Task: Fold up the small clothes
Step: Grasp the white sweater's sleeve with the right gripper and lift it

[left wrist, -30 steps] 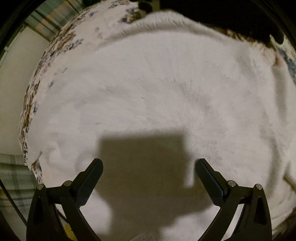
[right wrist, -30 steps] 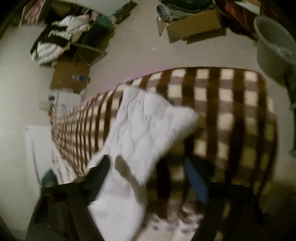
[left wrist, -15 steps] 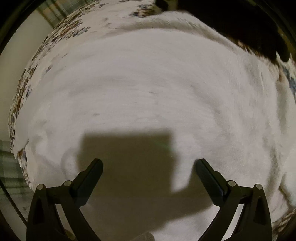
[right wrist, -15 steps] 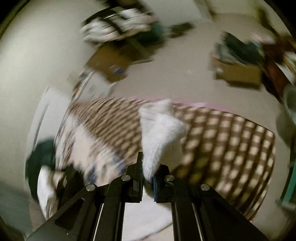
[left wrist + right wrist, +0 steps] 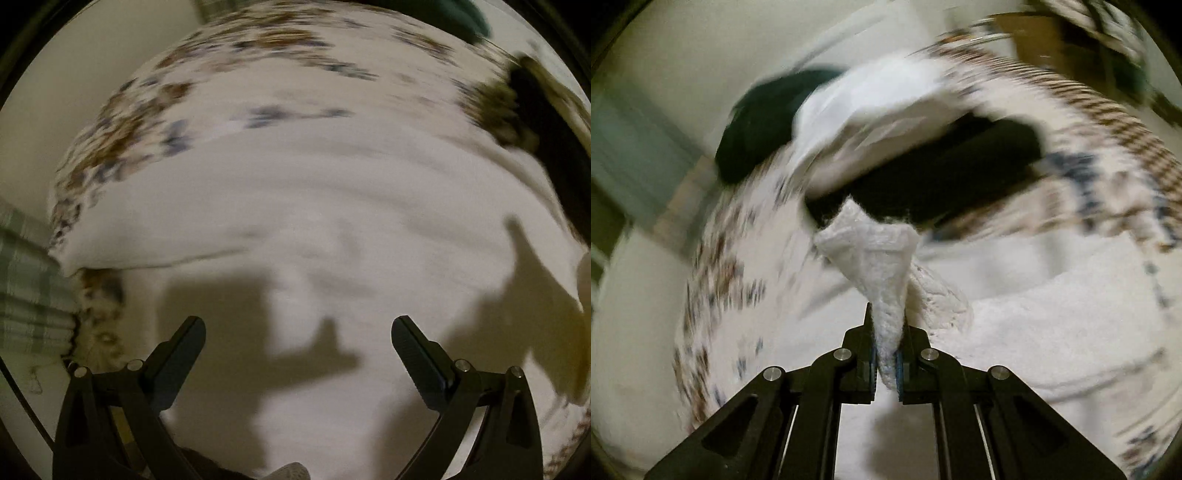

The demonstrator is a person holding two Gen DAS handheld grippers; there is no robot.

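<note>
A white knitted garment lies spread on a floral bedsheet and fills the left wrist view. My left gripper is open and empty, just above the cloth. My right gripper is shut on a bunched corner of the white garment and holds it lifted over the rest of the cloth. Both views are blurred by motion.
A dark garment and a white folded garment lie on the bed beyond the held corner. A brown checked blanket lies at the right. A green plaid cloth is at the bed's left edge.
My right gripper closed on the garment's corner and swung it back over the bed. My left gripper pulled back, so more of the floral sheet shows.
</note>
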